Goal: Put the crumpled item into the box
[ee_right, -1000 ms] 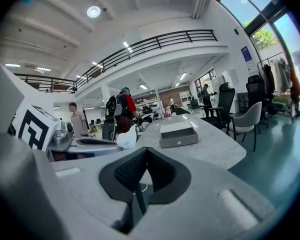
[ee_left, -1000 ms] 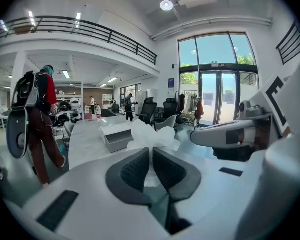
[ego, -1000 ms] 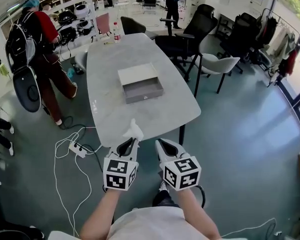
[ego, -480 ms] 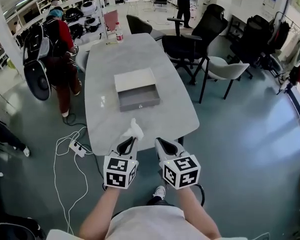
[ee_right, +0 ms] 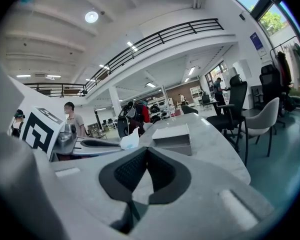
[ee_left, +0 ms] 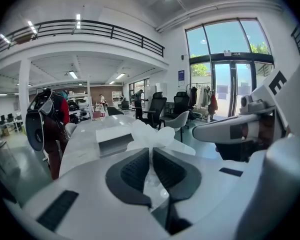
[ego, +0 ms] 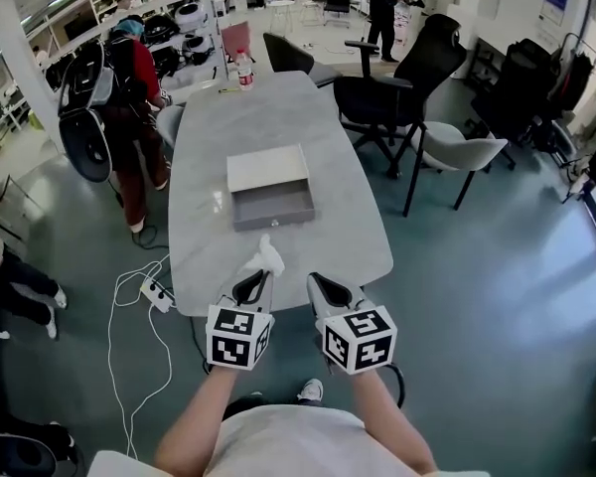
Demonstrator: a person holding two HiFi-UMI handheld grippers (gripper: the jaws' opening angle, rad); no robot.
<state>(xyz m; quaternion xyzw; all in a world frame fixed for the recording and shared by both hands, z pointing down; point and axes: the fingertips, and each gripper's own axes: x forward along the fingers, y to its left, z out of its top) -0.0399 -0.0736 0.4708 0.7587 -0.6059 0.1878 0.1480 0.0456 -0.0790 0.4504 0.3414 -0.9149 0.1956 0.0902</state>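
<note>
At the near end of the grey table [ego: 328, 237], we are holding the left gripper [ego: 254, 284] with its jaws pinched on the crumpled item [ego: 267, 257] — a white wad that is sticking up past the jaw tips and, in the head view, showing against the table's near edge. Just beside it we are holding the right gripper [ego: 319, 286], with its jaws pressed together and nothing between them. The box [ego: 271, 189] is lying farther along the table, near its middle and well apart from the wad. Its grey open part is facing up, with a white panel lying flat behind it. A bottle [ego: 244, 68] is standing upright at the far end. Left of the table a person [ego: 129, 78] with a backpack is standing — white cables [ego: 139, 296] are trailing over the floor nearby.
</note>
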